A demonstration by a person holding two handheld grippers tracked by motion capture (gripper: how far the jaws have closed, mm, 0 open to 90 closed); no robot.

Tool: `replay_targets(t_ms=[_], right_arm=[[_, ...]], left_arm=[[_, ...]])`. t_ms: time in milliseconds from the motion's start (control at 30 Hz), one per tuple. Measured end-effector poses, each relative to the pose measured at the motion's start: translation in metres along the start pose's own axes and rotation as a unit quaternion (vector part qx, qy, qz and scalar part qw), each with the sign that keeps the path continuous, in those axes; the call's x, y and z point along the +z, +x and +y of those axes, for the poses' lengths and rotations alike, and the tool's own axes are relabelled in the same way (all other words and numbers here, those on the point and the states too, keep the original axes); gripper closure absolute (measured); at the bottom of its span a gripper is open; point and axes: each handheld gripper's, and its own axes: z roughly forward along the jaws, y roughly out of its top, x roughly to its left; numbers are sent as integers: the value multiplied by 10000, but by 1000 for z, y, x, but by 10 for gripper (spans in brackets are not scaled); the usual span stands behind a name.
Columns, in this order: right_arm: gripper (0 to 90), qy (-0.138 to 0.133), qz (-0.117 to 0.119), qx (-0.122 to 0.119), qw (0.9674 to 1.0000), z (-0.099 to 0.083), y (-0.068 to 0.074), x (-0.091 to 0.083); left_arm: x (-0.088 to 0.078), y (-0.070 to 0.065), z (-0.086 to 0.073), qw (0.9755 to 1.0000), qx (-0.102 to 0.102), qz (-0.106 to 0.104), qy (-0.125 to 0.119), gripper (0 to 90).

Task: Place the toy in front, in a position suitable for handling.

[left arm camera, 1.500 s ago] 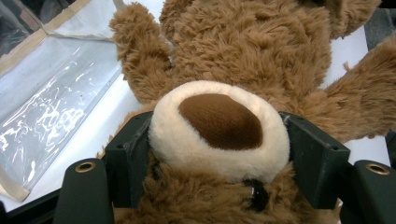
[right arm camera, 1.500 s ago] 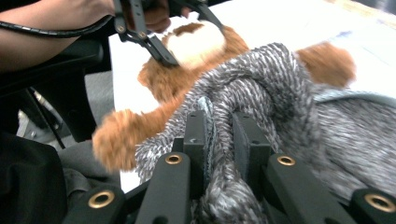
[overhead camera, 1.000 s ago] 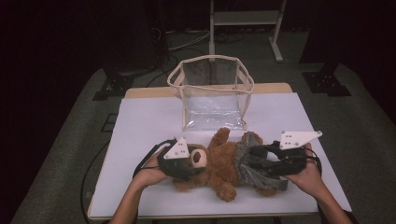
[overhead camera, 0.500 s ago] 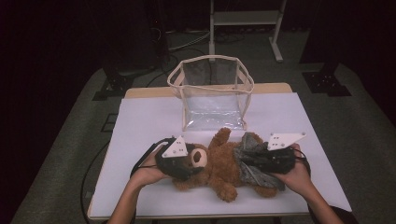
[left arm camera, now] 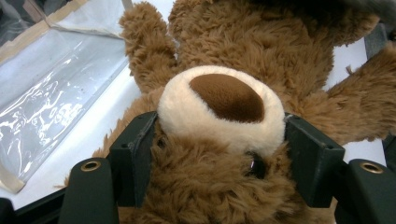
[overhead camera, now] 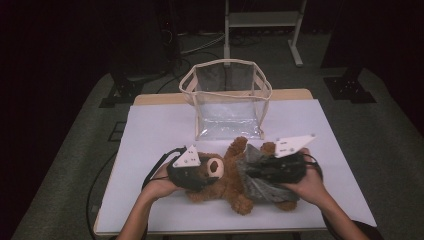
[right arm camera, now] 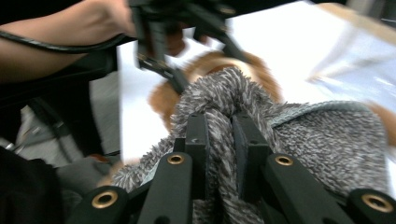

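Pinching the grey knitted cloth (right arm camera: 299, 140) tight, our right gripper (right arm camera: 219, 126) has just closed on a fold of it. Our left gripper (left arm camera: 219, 140) has just been closing too, and its jaws hug the teddy bear (overhead camera: 225, 180) by the head. Teddy lies on his back on the white table (overhead camera: 160, 125), just in front of the clear bag (overhead camera: 227, 100). We think we are pulling his woolly top off. Next we should tug the cloth away gently while the head stays held.

place: lab or studio | cues: dark surround, stand feet (overhead camera: 343, 82) (floor cables), covered table (overhead camera: 150, 130)
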Motion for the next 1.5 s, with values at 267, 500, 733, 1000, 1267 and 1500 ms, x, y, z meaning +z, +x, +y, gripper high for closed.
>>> replay_targets(t_ms=[267, 500, 733, 1000, 1267, 1500], right_arm=[[778, 857, 435, -435, 9944, 6, 16, 58], [784, 863, 238, -336, 9954, -17, 15, 38], [783, 756, 123, -305, 9966, -14, 13, 28], [782, 1013, 313, -754, 9915, 2, 21, 61], [781, 1059, 381, -452, 9926, -19, 23, 41], [781, 617, 185, -541, 9965, 8, 18, 24]], left_arm=[[-6, 5, -2, 10000, -12, 5, -19, 295], [-25, 9, -3, 9999, -130, 34, 75, 194], [-12, 11, -14, 9995, -239, -206, 39, 350], [-7, 10, -12, 9998, -158, -78, -15, 372], [-9, 12, -14, 9997, -181, -148, -45, 360], [-9, 9, -12, 9999, -60, -160, 18, 361]])
